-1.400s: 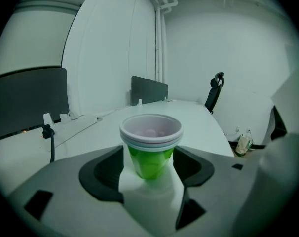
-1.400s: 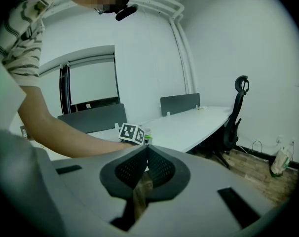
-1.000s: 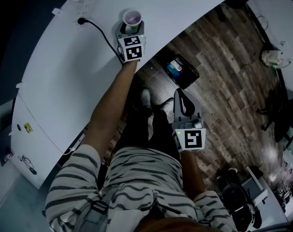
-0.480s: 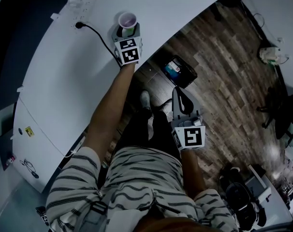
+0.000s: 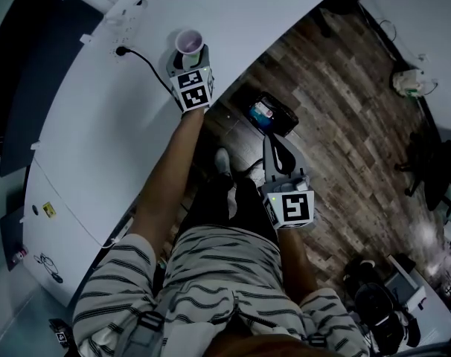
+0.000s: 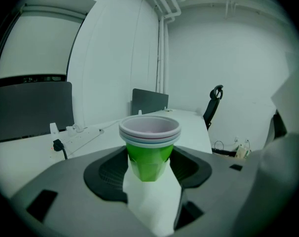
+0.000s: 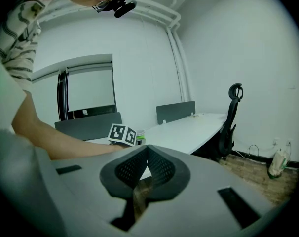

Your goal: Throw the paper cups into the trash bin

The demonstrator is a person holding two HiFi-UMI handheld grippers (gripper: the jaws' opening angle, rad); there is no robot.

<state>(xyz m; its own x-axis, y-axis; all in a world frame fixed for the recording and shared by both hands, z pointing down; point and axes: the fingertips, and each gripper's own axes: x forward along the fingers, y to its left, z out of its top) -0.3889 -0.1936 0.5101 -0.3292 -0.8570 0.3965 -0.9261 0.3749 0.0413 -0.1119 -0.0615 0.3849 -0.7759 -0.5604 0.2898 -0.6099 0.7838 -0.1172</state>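
Left hand-held gripper [image 5: 187,53] raised a little, stacked paper cups [image 5: 189,41] lifted with it

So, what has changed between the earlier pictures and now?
The left gripper, clamped on the stacked paper cups, seems to have moved slightly upward and toward the black plug. No grip was taken or released. The right gripper stays shut and empty over the floor. The cups stay upright.

No legible text, brand or number anywhere. The cube [image 5: 193,89] on the left gripper [image 5: 187,50] and its twin [image 5: 294,207] on the right gripper [image 5: 274,146] carry black-and-white square codes only, no letters. The yellow sticker [image 5: 45,210] on the white cabinet [image 5: 69,233] has print too small to read.
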